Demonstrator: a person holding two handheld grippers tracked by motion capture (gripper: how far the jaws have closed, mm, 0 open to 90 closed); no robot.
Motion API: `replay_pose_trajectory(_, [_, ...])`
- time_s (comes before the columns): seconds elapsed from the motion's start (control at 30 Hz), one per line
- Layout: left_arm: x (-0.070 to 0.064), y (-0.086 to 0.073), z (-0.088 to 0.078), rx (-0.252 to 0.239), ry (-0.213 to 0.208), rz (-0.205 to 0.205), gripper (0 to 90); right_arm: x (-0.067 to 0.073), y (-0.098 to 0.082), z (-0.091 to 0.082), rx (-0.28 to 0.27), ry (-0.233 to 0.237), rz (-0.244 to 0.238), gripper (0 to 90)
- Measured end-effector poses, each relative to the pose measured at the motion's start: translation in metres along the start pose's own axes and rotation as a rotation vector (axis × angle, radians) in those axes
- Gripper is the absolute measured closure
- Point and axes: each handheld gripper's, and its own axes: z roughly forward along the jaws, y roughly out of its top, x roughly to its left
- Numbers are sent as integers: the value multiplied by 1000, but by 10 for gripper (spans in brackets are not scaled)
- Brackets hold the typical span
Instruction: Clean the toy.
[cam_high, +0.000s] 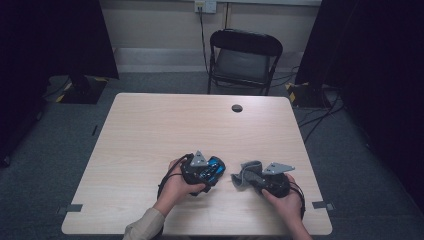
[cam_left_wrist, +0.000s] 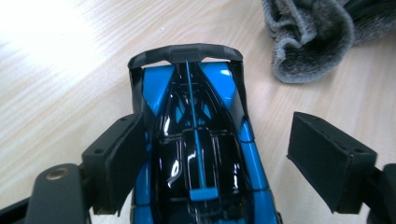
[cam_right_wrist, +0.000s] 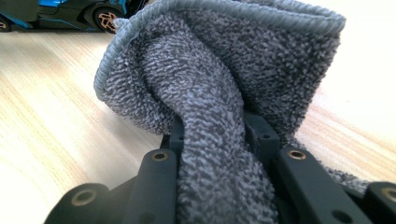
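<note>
A blue and black toy car lies on the wooden table, between the jaws of my left gripper. That gripper is open: its left pad sits close beside the car's flank, and its right pad stands well clear. In the high view my left gripper is over the car near the table's front. My right gripper is shut on a bunched grey terry cloth. In the high view the cloth rests just right of the car, with my right gripper behind it.
A black folding chair stands beyond the far edge of the table. A round cable hole sits near that edge. The car's wheel and side appear at the top left of the right gripper view. Dark curtains flank the room.
</note>
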Motion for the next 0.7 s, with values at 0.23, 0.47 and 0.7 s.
replay_pose_trajectory(0.23, [0,5,-1,15,48,24,199,0,-1,0,-11,4,4,693])
replay_pose_trajectory(0.47, [0,-4,6,49,43,-20,180,-1,-1,0,-12,7,4,693])
replay_pose_trajectory(0.7, [2,-11,12,60,56,-34,165,-1,-2,0,-18,9,9,694])
